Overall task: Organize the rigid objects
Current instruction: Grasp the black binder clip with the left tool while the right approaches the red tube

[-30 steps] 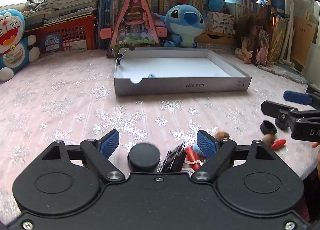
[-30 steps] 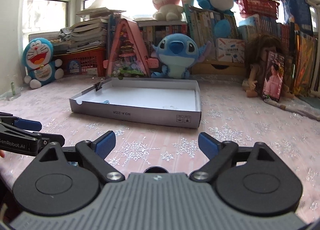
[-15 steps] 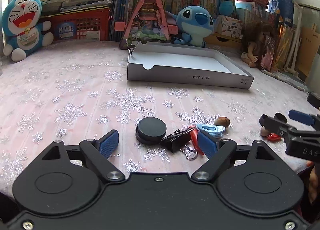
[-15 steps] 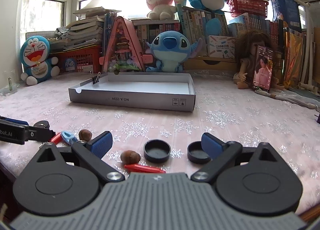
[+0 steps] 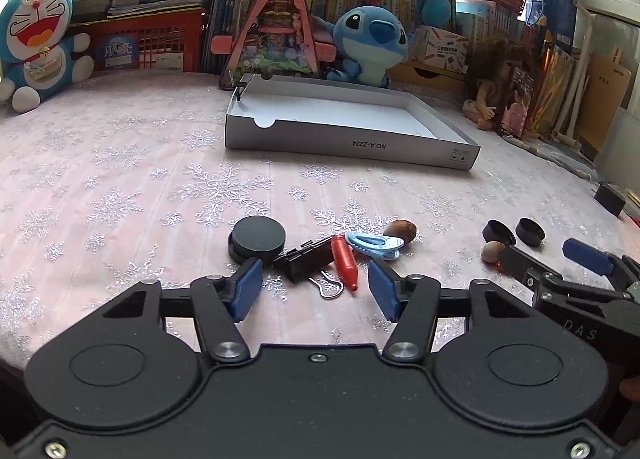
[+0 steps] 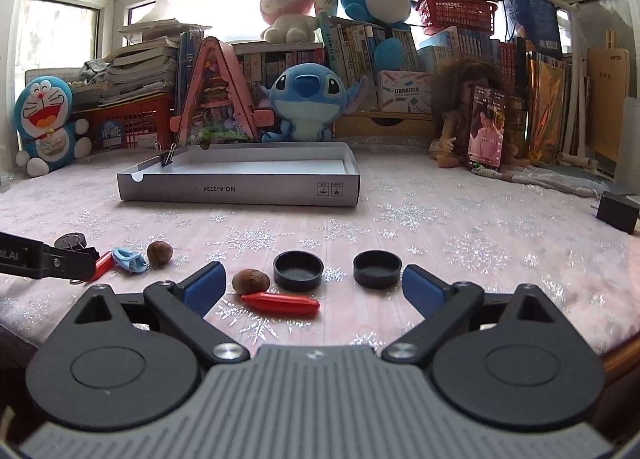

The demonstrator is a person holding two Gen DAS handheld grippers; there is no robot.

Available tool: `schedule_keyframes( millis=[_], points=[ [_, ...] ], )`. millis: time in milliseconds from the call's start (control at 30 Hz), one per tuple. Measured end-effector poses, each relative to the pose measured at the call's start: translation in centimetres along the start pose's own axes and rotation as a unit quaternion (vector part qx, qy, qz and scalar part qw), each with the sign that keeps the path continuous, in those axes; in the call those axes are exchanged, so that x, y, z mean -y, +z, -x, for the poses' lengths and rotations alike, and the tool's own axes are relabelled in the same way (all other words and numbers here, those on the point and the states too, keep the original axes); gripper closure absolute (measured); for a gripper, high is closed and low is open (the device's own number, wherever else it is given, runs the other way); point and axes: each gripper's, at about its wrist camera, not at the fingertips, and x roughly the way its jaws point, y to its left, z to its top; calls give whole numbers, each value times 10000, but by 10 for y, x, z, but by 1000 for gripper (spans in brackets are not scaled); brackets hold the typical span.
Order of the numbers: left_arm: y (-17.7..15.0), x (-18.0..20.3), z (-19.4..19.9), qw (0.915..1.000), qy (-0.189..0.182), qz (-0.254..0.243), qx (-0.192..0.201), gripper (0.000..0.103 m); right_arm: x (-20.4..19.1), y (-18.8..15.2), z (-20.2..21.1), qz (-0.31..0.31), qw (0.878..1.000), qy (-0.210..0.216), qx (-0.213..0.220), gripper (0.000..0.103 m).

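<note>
- While the left wrist view looks over a pink snowflake tablecloth (image 5: 120, 179) toward shelves of books and plush toys, the left gripper (image 5: 316, 287) hangs spread wide, holding nothing; a red crayon-like stick (image 5: 345, 262) lies just ahead, its long axis running away from the camera, tip toward it, touching a black binder clip (image 5: 306, 259) beside a black cap (image 5: 258, 241).
- Behind them, the shallow box (image 5: 348, 145) reads "NO.A-2224", printed upside down.
- Over on the right wrist view, window behind, the right gripper (image 6: 312, 289) gapes, unladen; a second red stick (image 6: 280, 303) lies crosswise between its fingers, next to a nut (image 6: 250, 280).
</note>
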Motion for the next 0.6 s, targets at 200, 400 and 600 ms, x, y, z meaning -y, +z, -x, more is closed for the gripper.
schedule_keyframes(
  millis=[200,400,600],
  points=[
    [3,5,-6,9997,-34,250,30,58,2,-1,1,-225,9997,0,-11,16],
    [5,0,-10,9994,74,336,53,62,4,-2,2,-307,9995,5,-12,21],
    [3,-9,-9,9992,310,262,63,62,7,-2,2,-406,9992,21,-55,24]
  ],
)
